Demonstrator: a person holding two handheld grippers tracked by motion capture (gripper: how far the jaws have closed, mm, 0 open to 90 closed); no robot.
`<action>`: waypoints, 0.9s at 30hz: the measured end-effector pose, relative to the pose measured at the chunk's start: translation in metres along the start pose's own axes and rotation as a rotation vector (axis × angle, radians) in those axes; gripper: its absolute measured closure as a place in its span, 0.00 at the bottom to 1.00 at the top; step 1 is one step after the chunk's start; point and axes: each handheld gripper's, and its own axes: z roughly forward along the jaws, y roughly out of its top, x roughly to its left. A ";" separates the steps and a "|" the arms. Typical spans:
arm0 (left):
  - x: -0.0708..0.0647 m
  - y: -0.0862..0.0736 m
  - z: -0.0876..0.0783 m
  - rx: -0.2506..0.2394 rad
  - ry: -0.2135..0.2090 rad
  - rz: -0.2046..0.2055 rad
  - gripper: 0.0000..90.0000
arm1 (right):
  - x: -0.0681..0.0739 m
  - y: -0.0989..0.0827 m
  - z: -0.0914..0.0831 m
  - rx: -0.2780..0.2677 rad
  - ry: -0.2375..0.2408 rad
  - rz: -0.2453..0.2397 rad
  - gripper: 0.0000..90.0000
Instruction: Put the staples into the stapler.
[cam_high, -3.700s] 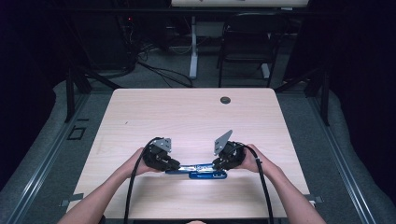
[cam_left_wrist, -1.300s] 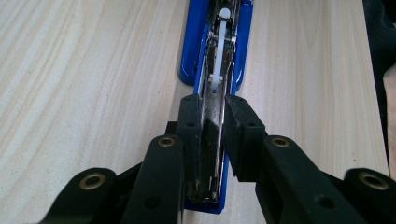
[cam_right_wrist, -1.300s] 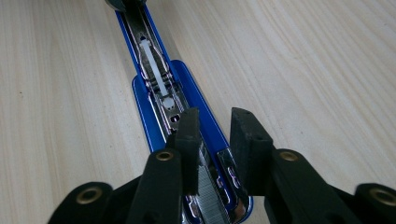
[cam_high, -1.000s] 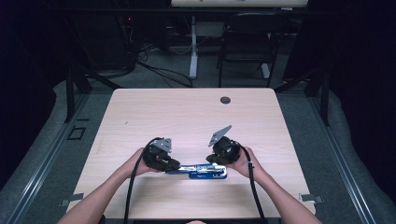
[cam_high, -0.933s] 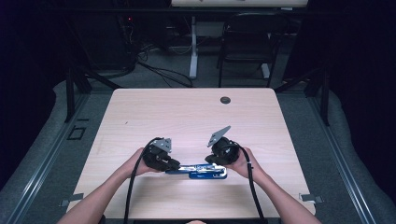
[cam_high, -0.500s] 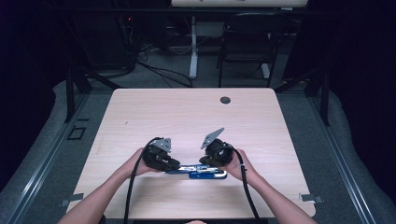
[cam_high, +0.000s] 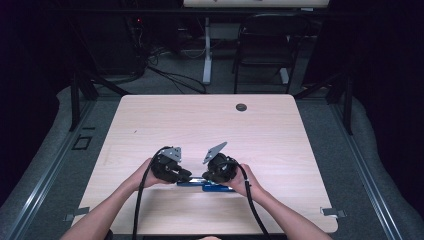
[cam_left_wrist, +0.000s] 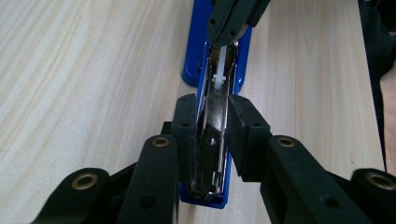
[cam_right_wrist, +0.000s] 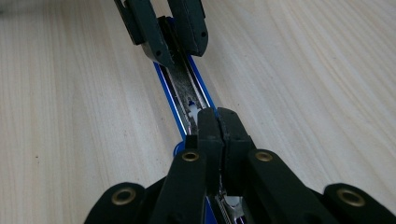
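Right gripper (cam_high: 204, 176) has slid leftward along the blue stapler (cam_high: 205, 185) since the earlier high-view frames, closing most of the gap to the left gripper (cam_high: 189, 176); right hand (cam_high: 243, 181) came with it. Left gripper and left hand (cam_high: 140, 176) stayed put. Stapler same spot.

Stapler lies flat on the tabletop (cam_high: 210, 125) near the front edge, about mid-width, long axis running left-right, well apart from the round black grommet (cam_high: 241, 107) near the far edge. Top is swung open: bare metal staple channel (cam_left_wrist: 211, 140) exposed, blue base under it, small white plastic pusher (cam_left_wrist: 219, 78) in the channel.

Left gripper view: jaws stand partly apart, one on each side of the stapler's channel, pads against its sides, so it has the stapler clamped; jaws have just been opening a touch with the stapler between them. Right gripper's tips come in from the top, over the channel just past the white pusher.

Right gripper view: jaws pressed together, pads touching, tips over the channel (cam_right_wrist: 187, 93) beside the white pusher (cam_right_wrist: 192, 110); cannot tell whether anything thin is pinched. Left gripper's jaws straddle the far end of the stapler (cam_right_wrist: 208, 100).

Grey three-cornered plates on both grippers, cables trailing back toward the front edge.
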 end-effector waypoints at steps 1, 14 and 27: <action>-0.001 0.000 -0.001 0.006 0.003 0.001 0.81 | 0.000 0.000 0.002 -0.006 0.007 0.006 0.99; 0.002 -0.011 -0.015 0.016 0.068 -0.063 0.58 | 0.001 0.000 0.005 -0.003 0.008 -0.001 0.99; 0.007 -0.023 -0.017 0.011 0.084 -0.124 0.28 | 0.002 0.000 0.005 -0.002 0.007 -0.004 1.00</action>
